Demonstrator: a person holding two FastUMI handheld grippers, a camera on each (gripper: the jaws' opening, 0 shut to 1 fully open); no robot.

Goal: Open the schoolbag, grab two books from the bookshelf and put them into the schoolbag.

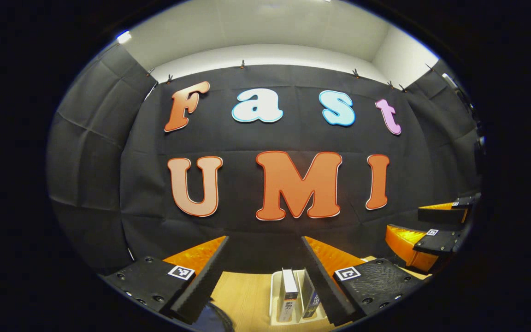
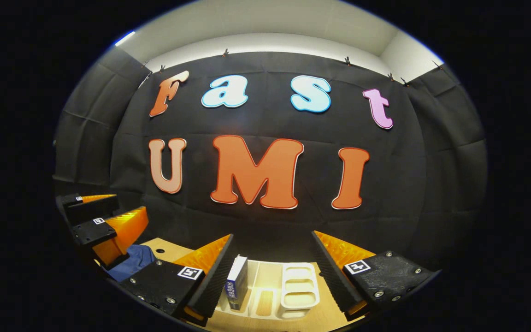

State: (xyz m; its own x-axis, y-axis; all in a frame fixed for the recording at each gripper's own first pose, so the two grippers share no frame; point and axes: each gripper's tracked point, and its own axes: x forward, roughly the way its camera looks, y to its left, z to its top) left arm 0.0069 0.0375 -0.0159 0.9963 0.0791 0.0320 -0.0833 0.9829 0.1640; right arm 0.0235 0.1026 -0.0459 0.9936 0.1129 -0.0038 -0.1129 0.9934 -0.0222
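**Both grippers raised, nothing held**

Left gripper (image 1: 263,272) and right gripper (image 2: 272,269) hover with fingers spread, empty. Books (image 1: 288,288) stand upright in the rack (image 2: 298,286) (easy to pinch) on the table's far side; schoolbag (image 2: 132,260) lies near left.

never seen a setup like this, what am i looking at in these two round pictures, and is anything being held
A person holds a hand-held gripper in each hand, and each carries a camera looking along its own two fingers. In the left gripper view, the left hand-held gripper stands open and holds nothing; the other one shows at its right edge. In the right gripper view, the right hand-held gripper is open and empty too. Below them lies a wooden table with a white bookshelf holding upright books. A blue schoolbag lies on the table beside the bookshelf. Nothing is grasped yet.
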